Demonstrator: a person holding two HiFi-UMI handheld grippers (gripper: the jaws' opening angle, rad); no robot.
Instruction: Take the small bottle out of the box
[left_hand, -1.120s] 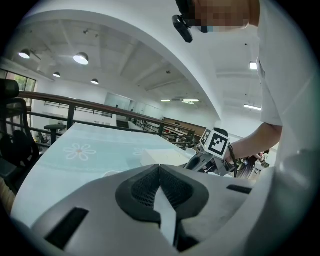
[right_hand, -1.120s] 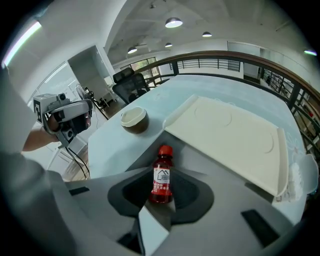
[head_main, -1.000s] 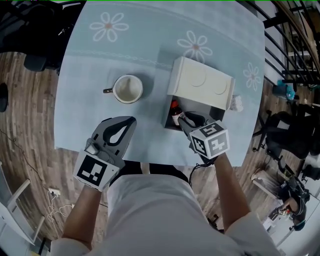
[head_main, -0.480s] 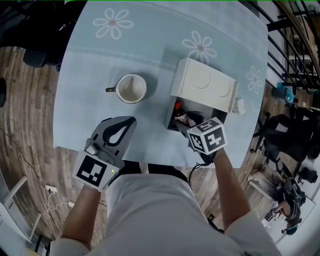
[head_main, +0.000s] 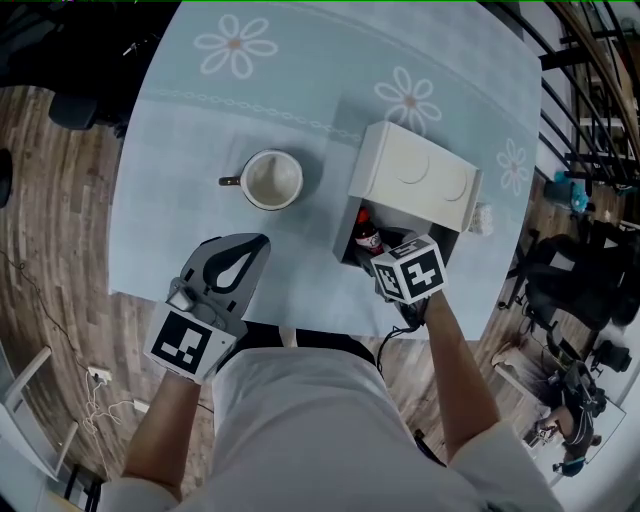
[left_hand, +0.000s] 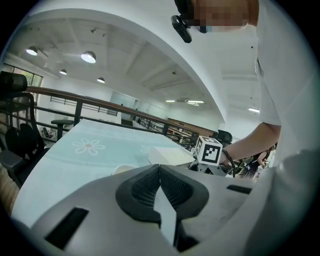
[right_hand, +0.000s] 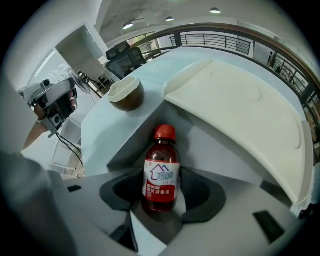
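The small red-capped bottle (right_hand: 161, 172) stands inside the open white box (head_main: 420, 180); nothing is lifted yet. The right hand-held gripper (right_hand: 162, 192) reaches into the box. Its jaws have just been opening wide and sit on either side of the bottle, seemingly without pinching it. Closing and lifting remain. Left of the box, past a mug (head_main: 272, 179), the left hand-held gripper (head_main: 256, 243) is closed and empty. The bench (head_main: 200, 120) wears a pale flowered cloth, over a wooden floor (head_main: 60, 230).
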